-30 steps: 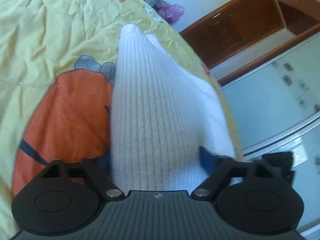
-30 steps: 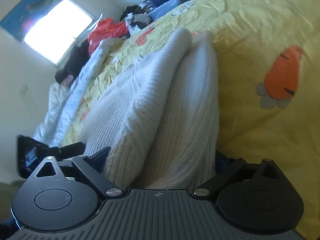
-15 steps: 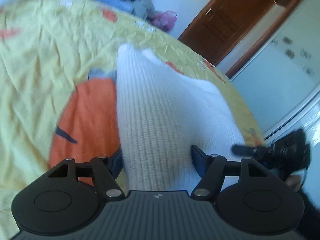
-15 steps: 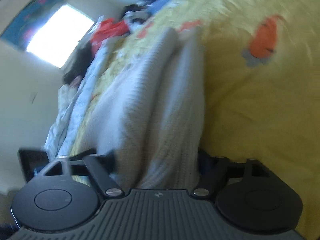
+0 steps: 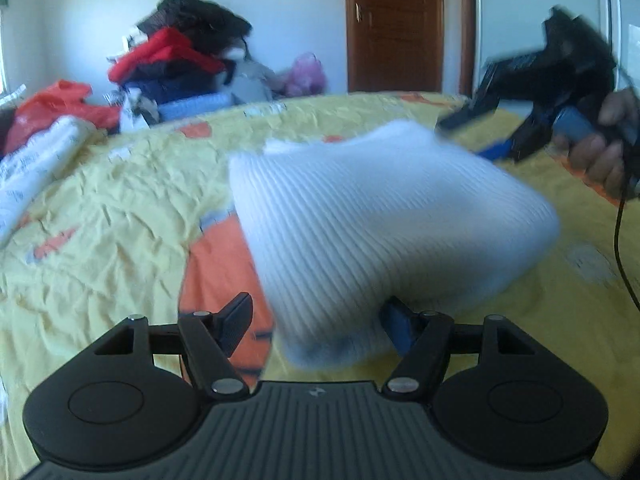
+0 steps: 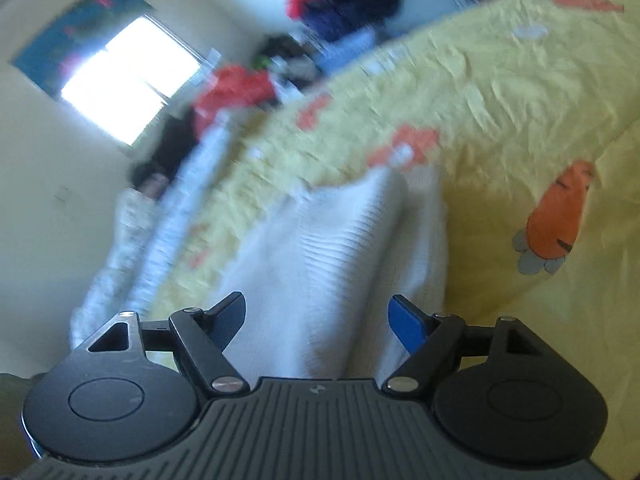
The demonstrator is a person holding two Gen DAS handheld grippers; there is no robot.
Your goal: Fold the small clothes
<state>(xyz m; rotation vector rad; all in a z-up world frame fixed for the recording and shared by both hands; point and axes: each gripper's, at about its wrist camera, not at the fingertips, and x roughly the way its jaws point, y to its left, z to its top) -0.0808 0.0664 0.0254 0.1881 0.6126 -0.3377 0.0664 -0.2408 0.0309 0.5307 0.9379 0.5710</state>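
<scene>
Two grippers work over one bed [image 5: 100, 240], its wrinkled yellow sheet printed with orange cartoon figures and reaching to every edge of both views. Along the bed's far edge lies a heap of red and dark clothes [image 5: 180, 52], beside a white printed bundle [image 5: 32, 168] at the far left corner. The task's garment, a white ribbed knit sweater [image 5: 380, 232], rests on the sheet toward the near edge as a thick, rounded, multi-layer bundle; motion blur softens its outline.

The left gripper [image 5: 320, 320] stands spread wide, its jaws either side of the sweater's near end without pinching it. The right gripper [image 6: 316, 320] is likewise released, jaws apart around the near edge of the sweater [image 6: 340, 248]. From the left view, the right gripper [image 5: 520, 100] appears at the bundle's far right corner.

The knit is judged soft, light, springy and non-slippery; it will sag and unroll if lifted by one layer. A sound hold takes all layers together at a folded edge or corner.
</scene>
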